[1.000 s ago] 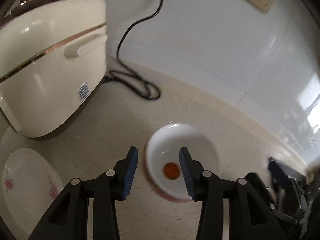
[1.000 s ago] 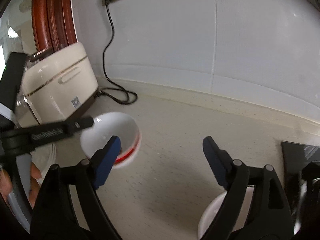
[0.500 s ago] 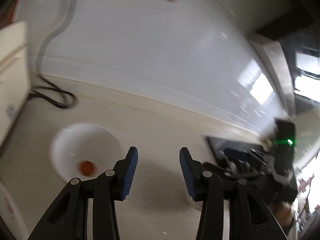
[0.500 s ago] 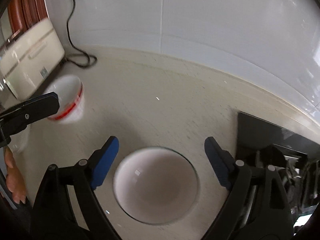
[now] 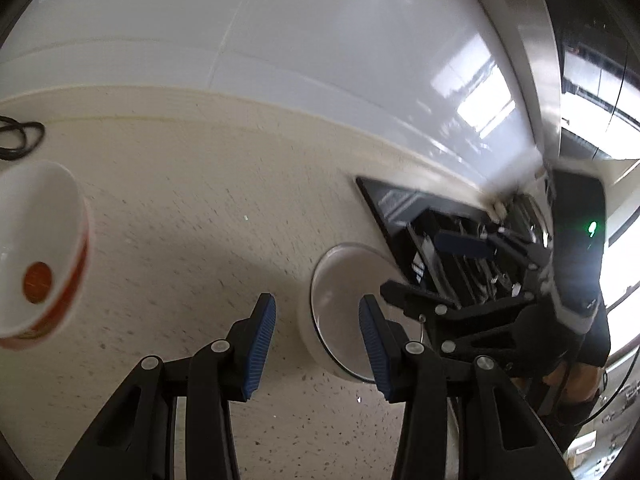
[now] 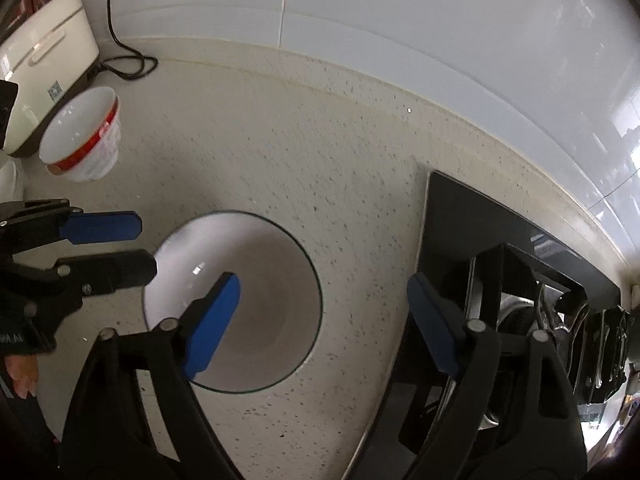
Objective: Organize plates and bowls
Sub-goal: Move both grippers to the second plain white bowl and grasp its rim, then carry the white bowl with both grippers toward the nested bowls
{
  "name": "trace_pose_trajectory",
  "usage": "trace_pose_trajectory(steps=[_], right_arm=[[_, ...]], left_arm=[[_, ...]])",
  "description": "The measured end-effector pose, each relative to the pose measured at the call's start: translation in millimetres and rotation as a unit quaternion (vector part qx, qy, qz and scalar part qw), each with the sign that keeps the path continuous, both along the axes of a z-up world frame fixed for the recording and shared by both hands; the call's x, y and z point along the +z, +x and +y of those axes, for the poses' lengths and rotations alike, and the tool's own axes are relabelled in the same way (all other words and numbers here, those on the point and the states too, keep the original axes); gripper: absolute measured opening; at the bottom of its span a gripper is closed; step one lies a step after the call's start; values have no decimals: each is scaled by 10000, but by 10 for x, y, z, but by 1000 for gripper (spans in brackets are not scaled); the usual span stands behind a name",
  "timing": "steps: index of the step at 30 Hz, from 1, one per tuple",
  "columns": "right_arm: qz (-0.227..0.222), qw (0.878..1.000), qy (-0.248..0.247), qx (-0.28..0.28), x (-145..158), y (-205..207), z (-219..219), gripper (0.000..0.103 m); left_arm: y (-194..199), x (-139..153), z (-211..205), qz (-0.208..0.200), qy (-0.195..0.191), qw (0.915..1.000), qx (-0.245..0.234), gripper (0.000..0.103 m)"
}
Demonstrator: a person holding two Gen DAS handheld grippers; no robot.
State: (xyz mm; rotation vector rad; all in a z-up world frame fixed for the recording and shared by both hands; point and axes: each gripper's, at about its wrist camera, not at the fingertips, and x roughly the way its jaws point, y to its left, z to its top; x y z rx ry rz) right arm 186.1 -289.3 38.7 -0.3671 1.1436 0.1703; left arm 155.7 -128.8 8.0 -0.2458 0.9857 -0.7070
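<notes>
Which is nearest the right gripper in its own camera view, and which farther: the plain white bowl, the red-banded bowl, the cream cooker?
From the right gripper:
1. Plain white bowl, right under it, one finger over it.
2. Red-banded bowl, upper left.
3. Cream cooker, behind that bowl, far corner.

A speckled cream counter (image 6: 340,152) is backed by a glossy white wall (image 6: 400,20); window light is reflected there.

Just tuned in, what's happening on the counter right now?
A person is bringing both tongs to the plain white bowl beside the stovetop. The right tongs straddle its rim, closing but not yet gripping. The left tongs are open and empty at its other side. A red-banded bowl sits near the rice cooker.
</notes>
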Motion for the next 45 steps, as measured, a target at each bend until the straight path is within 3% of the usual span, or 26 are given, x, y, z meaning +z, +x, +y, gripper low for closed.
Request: trace_pose_trajectory(steps=[6, 8, 10, 12, 24, 45], right_arm=[[390, 9991, -131, -44, -179, 55, -32, 59], [461, 9989, -61, -25, -191, 55, -36, 51], [555, 9985, -21, 27, -226, 47, -21, 31], [647, 9979, 43, 85, -255, 51, 2, 21], [476, 9984, -7, 294, -276, -6, 180, 21], [147, 9975, 619, 297, -299, 113, 457, 21]], left_arm=[[-19, -126, -138, 114, 181, 9997, -153, 44], [-16, -178, -187, 219, 225, 9992, -229, 37], [-11, -218, -203, 329, 290, 9986, -288, 31], [-26, -237, -200, 334, 411, 9981, -307, 28], [1, -235, -159, 279, 465, 9985, -88, 24], [167, -235, 126, 53, 608, 9940, 909, 19]])
